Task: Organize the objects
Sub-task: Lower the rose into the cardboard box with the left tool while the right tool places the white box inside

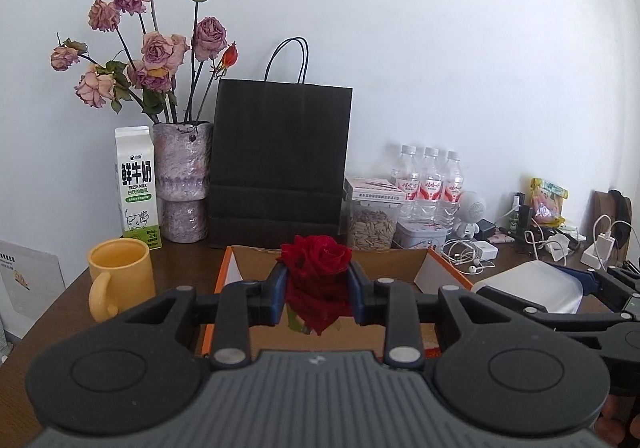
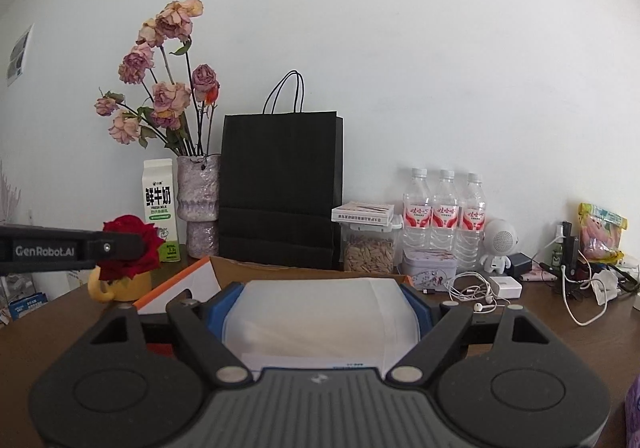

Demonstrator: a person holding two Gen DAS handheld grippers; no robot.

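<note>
My left gripper [image 1: 318, 298] is shut on a red rose [image 1: 316, 260], held above an open cardboard box [image 1: 256, 254] with orange edges. The rose also shows at the left in the right wrist view [image 2: 130, 236], with the left gripper's finger across it. My right gripper [image 2: 322, 308] is shut on a translucent white plastic container [image 2: 320, 312], held above the table just right of the box; it also shows in the left wrist view [image 1: 528, 284].
A yellow mug [image 1: 120, 272], milk carton [image 1: 136, 188], vase of dried roses [image 1: 184, 176] and black paper bag [image 1: 280, 160] stand behind. A seed jar [image 2: 368, 248], three water bottles [image 2: 444, 212], a tin [image 2: 430, 268], earphones and chargers [image 2: 480, 288] clutter the right.
</note>
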